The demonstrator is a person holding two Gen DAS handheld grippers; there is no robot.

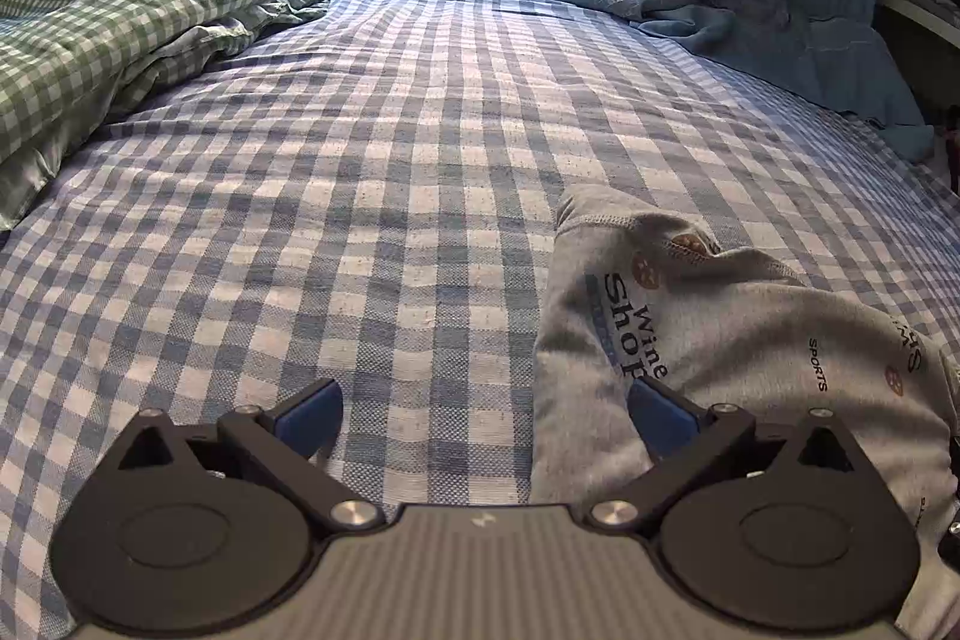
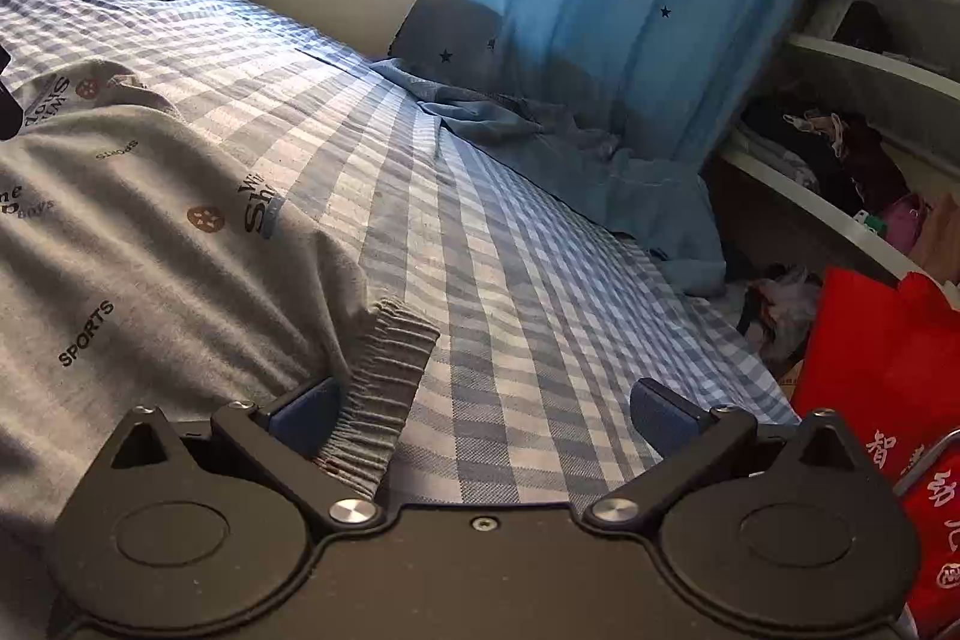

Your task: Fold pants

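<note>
While both grippers, left (image 1: 485,421) and right (image 2: 485,421), gaped wide and held nothing, the grey pants (image 2: 138,244) lay rumpled on the checked bed (image 1: 360,196). Their far end ran off-frame.

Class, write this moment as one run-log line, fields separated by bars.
stage: pre-grasp | left gripper: open, beside grey pants | right gripper: open, at ribbed waistband | pants: bunched on checked bedsheet
</note>
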